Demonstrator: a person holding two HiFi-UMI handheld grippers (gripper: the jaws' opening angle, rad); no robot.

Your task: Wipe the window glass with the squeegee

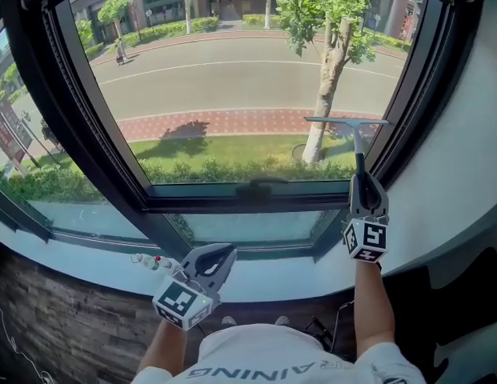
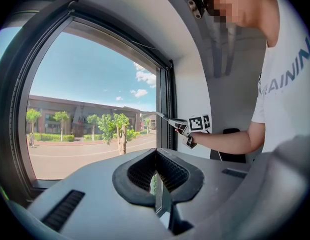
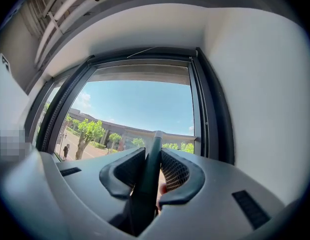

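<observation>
Right claw (image 1: 362, 181) is clamped on the dark handle of the squeegee (image 1: 359, 144). The handle stands upright and the blade lies level across the window glass (image 1: 232, 78), near the lower right corner of the window frame (image 1: 256, 192); whether the blade presses the glass cannot be told. Left claw (image 1: 218, 256) has its jaws drawn together, tips meeting, with nothing between them, and is held over the white sill (image 1: 280, 277) below the window frame's bottom rail, left of centre and well apart from the squeegee.
</observation>
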